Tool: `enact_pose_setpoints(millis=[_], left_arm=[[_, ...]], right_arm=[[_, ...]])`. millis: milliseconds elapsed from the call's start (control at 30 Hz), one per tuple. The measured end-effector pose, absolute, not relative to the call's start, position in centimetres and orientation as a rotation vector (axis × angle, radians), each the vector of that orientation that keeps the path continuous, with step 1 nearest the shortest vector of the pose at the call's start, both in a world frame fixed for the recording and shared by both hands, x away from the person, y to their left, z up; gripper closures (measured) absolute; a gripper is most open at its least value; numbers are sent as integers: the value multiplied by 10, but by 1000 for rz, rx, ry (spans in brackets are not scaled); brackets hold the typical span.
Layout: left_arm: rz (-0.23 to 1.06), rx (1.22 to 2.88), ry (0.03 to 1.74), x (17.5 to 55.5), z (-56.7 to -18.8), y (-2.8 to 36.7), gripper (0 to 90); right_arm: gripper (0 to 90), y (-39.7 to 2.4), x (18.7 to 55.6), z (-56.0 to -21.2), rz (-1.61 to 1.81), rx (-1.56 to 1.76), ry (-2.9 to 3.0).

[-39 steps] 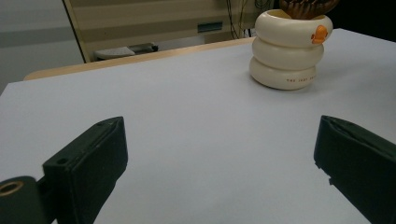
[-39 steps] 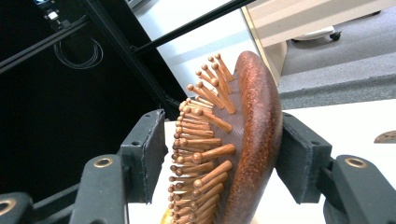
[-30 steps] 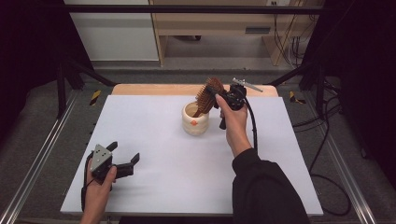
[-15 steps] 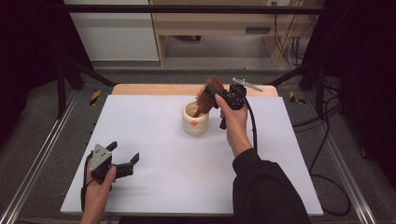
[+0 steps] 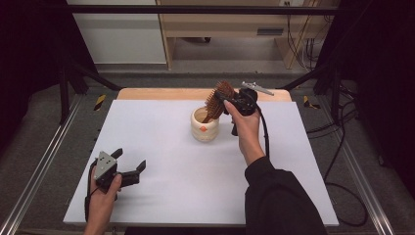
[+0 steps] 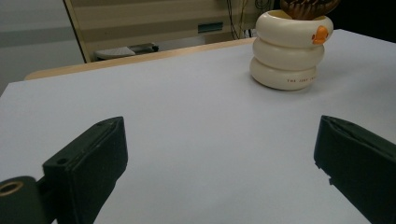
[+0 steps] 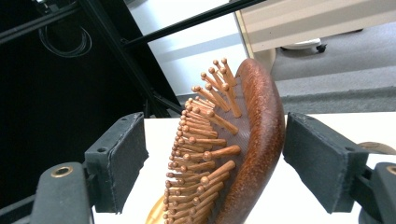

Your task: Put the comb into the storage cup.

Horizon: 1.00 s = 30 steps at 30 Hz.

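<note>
Hairbrush (image 5: pixel 219 99) stands handle-down in cream cup (image 5: pixel 204 127).

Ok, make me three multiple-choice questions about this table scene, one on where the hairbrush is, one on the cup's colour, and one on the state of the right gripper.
1. Where does the wooden hairbrush stand?
A. Flat on the white table top
B. Handle down in the cup
C. In the left gripper

2. What colour is the cup?
A. Cream with a small orange mark
B. Blue
C. Black

3. How do the jaws of the right gripper stand?
A. Pressed tight on the brush head
B. Apart on either side of the brush head, a gap on each side
C. Shut on nothing

Answers:
1. B, the high view shows the brush leaning out of the cup's mouth.
2. A, the left gripper view shows its cream rings and an orange bit near the rim.
3. B, the right gripper view shows both pads clear of the brush; the jaws have just been opening.
</note>
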<state>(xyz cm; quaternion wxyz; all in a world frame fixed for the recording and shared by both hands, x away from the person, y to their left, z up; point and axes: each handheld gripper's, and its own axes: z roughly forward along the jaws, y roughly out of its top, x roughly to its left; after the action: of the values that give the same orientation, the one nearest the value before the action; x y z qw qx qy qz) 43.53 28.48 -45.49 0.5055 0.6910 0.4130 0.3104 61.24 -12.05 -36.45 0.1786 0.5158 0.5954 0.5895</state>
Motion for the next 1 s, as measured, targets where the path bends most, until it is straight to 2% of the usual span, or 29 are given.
enact_pose_setpoints(millis=[1000], left_arm=[[750,1663,997,435,-455,286,27]], right_arm=[[56,-132,597,-348,1627,1338,1676]])
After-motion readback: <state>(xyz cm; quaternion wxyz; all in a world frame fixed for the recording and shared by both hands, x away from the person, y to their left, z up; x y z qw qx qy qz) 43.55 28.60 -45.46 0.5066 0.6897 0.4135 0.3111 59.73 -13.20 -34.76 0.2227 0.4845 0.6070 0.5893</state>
